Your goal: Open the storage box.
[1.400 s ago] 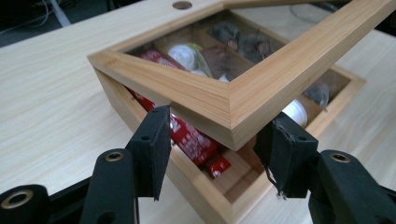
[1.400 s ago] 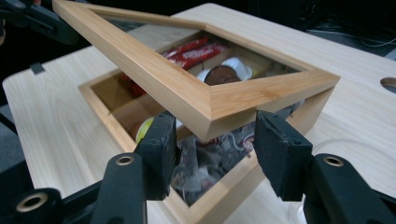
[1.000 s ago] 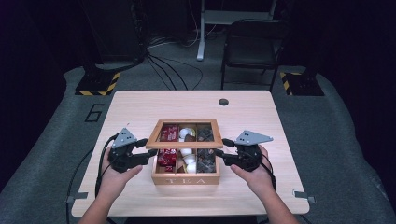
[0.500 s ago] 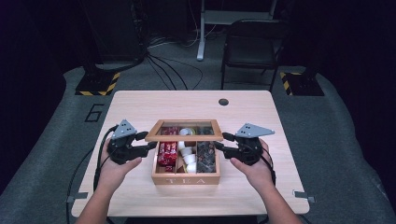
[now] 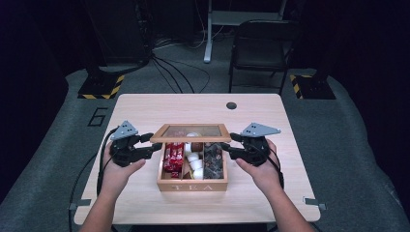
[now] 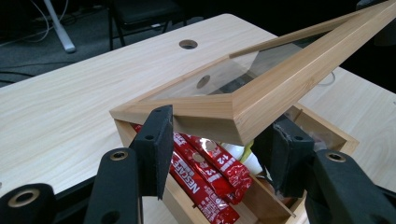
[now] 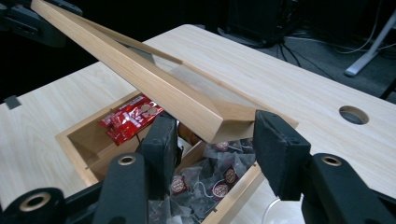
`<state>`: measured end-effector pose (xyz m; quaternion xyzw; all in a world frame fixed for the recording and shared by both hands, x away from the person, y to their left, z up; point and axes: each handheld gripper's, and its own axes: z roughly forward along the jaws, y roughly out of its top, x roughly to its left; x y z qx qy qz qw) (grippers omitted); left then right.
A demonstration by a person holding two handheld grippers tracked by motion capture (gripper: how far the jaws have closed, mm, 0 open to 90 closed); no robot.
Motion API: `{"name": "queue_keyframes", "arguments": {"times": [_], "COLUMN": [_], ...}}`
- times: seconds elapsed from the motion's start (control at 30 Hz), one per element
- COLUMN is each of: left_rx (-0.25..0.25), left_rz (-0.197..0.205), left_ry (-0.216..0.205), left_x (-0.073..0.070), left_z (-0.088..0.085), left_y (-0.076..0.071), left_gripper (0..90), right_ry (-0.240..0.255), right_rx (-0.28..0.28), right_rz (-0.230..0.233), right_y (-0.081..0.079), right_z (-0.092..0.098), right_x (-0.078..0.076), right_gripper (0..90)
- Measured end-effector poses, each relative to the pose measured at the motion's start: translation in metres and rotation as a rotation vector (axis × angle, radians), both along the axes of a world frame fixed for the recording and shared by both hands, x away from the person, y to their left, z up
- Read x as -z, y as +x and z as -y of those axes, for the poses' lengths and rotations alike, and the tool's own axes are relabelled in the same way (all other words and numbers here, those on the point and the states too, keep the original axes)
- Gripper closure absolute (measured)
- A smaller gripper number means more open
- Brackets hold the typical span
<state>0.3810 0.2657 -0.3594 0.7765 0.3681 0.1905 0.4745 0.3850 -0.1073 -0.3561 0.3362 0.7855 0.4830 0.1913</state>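
Wooden tea box [image 5: 192, 185], one, sits at the near centre of the light wood worktop [image 5: 159, 108], "TEA" lettered on its front wall. Its glass-paned lid [image 5: 191, 131], one, is raised and tilted, front edge lifted off the box.

Left gripper [image 5: 149, 145], one, is held in the person's left hand [image 5: 116, 171] at the left front corner of the lid. In the left gripper view its jaws have just been closing; one pad lies against the lid's front edge, the other sits close by the side edge below the corner, and whether that one presses cannot be told.

Box has three compartments, left to right: red Nescafé sachets [image 6: 205, 179], at least three, overlapping, exact count not readable; white creamer cups [image 5: 195, 159], about four; dark tea bags [image 7: 219, 184] in clear wrappers, heaped, count not readable.

Right gripper [image 5: 233, 145], one, is in the right hand [image 5: 261, 171] at the lid's right front corner. Its jaws straddle that corner in the right gripper view, gaps visible at both pads, so apart, not clamped.

One round hole [image 5: 231, 105] lies in the worktop's far right part.
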Motion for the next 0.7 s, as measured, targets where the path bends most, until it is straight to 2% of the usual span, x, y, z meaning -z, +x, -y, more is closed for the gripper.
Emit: {"name": "queue_keyframes", "arguments": {"times": [0.3,0.37,0.53,0.7], "left_rx": [-0.02,-0.027,-0.02,-0.029], "left_rz": [0.024,0.04,0.041,0.037], "left_ry": [-0.013,-0.014,-0.01,0.004], "left_x": [-0.0013,-0.0003,0.0005,0.0031], "left_z": [0.0027,0.004,0.0033,0.0049], "left_y": [0.0011,0.0017,0.0027,0.0032], "left_gripper": [47.6,47.1,46.7,46.9], "right_ry": [0.035,0.042,0.032,0.055], "right_rx": [0.033,0.038,0.045,0.054], "right_rz": [-0.005,-0.012,0.0,-0.006], "right_y": [0.0012,0.002,0.0019,-0.0013], "right_z": [-0.0009,-0.0011,-0.0025,-0.0032], "right_x": [-0.0011,-0.0018,-0.0015,0.0023], "right_gripper": [50.1,50.0,49.6,45.5]}}
